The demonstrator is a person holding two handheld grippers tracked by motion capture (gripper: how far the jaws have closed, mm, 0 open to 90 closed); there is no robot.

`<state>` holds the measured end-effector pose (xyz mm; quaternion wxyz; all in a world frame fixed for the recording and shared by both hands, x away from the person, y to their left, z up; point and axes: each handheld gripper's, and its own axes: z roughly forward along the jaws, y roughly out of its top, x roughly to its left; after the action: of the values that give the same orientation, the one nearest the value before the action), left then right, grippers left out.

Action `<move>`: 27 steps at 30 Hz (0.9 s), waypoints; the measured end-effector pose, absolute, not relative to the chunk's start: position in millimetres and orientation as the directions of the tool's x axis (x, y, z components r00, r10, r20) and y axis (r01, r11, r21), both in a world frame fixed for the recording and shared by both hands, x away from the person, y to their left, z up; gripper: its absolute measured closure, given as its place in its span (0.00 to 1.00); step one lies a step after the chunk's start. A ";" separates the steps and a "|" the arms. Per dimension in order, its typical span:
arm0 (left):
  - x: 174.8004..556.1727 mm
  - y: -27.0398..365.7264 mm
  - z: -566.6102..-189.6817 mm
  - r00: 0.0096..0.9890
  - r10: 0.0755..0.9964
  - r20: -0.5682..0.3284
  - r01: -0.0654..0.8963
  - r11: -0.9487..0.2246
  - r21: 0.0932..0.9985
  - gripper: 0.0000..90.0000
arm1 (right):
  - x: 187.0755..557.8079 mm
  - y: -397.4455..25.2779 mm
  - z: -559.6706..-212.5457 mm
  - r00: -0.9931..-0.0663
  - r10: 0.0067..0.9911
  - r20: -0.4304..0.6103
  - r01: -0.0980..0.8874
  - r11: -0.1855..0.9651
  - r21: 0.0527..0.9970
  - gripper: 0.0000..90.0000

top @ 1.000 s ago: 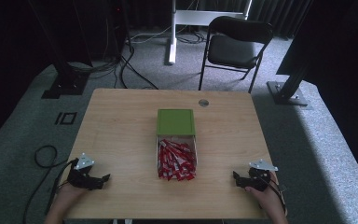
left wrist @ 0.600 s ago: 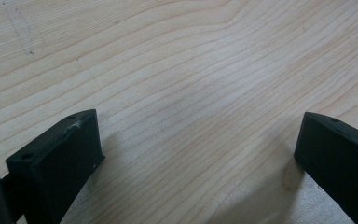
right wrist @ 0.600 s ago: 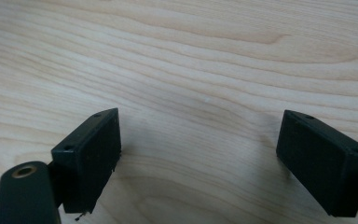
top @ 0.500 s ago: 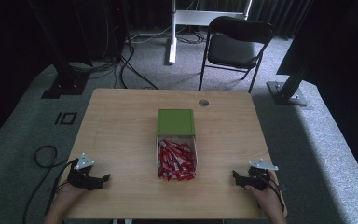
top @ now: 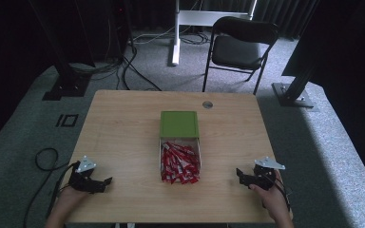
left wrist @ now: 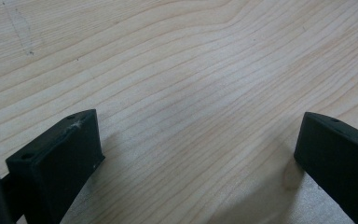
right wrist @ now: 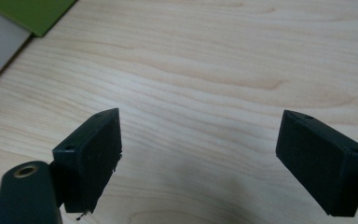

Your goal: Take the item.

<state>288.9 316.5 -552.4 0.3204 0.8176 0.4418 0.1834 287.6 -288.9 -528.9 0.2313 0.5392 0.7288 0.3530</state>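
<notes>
Clear tray of red sachets is sitting at the centre of the counter, its green lid lying just above it in the frame and touching its upper edge. Left gripper is resting at lower left, right gripper at lower right, both well apart from the tray; fingers on each are standing wide open and gripping nothing. Sachets are likely handling as light, limp and slippery; pinching one across its flat middle seems soundest.
</notes>
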 end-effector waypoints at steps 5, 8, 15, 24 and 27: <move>288.9 316.5 -552.5 0.542 0.840 0.017 0.605 -0.404 0.686 0.02 | 289.9 -285.0 -519.0 -0.321 0.946 0.037 0.607 0.175 0.775 0.15; 288.9 316.5 -552.4 0.542 0.840 0.017 0.605 -0.404 0.686 0.02 | 292.2 -281.6 -512.3 -0.324 0.945 0.043 0.600 0.171 0.781 0.15; 288.9 316.4 -552.3 0.542 0.840 0.016 0.606 -0.404 0.686 0.02 | 296.4 -271.2 -494.5 -0.355 0.935 0.029 0.571 0.192 0.798 0.15; 288.9 316.4 -552.3 0.542 0.840 0.016 0.606 -0.404 0.686 0.02 | 302.6 -250.8 -470.9 -0.406 0.914 0.025 0.520 0.209 0.828 0.17; 288.9 316.4 -552.3 0.542 0.840 0.016 0.606 -0.404 0.685 0.02 | 304.6 -242.4 -463.6 -0.428 0.903 0.020 0.502 0.220 0.836 0.17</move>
<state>288.9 316.4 -552.3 0.3203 0.8176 0.4422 0.1830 304.6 -242.4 -463.6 0.2469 0.4742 0.7410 0.4064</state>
